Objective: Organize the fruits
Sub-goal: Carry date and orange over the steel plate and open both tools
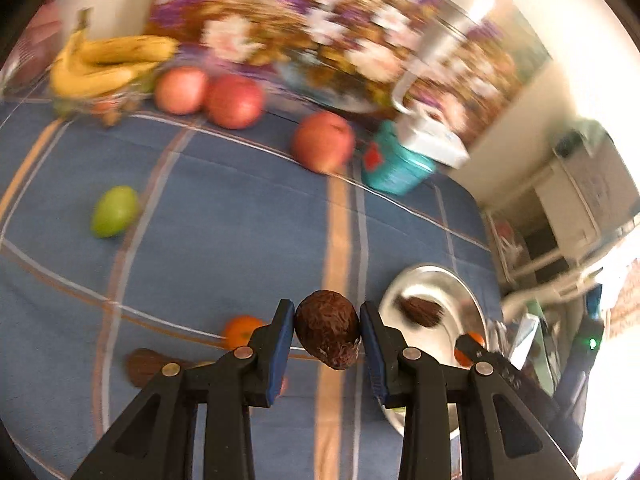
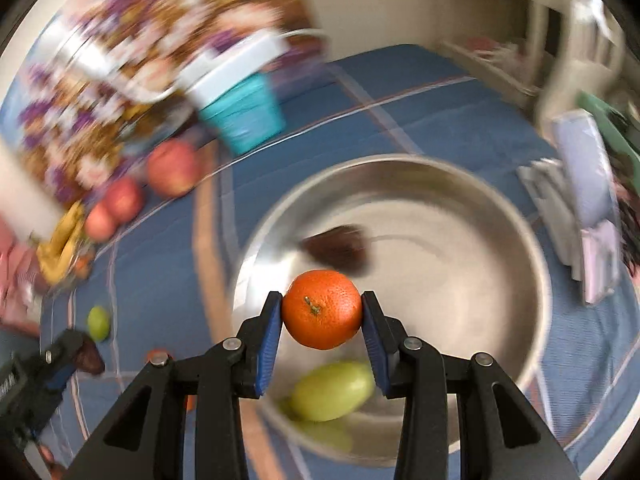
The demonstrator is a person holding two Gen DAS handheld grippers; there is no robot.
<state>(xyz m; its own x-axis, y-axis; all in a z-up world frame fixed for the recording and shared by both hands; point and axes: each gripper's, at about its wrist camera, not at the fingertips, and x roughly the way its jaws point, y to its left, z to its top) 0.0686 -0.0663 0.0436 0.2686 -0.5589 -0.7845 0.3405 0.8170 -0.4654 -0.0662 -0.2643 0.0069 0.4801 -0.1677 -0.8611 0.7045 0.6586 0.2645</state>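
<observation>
My left gripper [image 1: 327,336] is shut on a brown fuzzy fruit [image 1: 327,330], held above the blue checked cloth [image 1: 224,216] left of the steel bowl [image 1: 460,292]. My right gripper [image 2: 322,316] is shut on an orange [image 2: 322,309], held over the steel bowl [image 2: 500,208]. In the bowl lie a brown fruit [image 2: 340,250] and a green fruit [image 2: 332,390]. On the cloth lie three red apples [image 1: 323,142], a green fruit [image 1: 114,211], an orange [image 1: 240,330] and a brown fruit [image 1: 146,366]. The left gripper [image 2: 60,354] shows at the right wrist view's lower left.
Bananas [image 1: 108,60] rest in a glass dish at the far left. A teal box with a white lid [image 1: 400,160] stands behind the apples, before a flowered cloth [image 1: 320,20]. Shelves and furniture [image 1: 580,200] stand beyond the table's right edge.
</observation>
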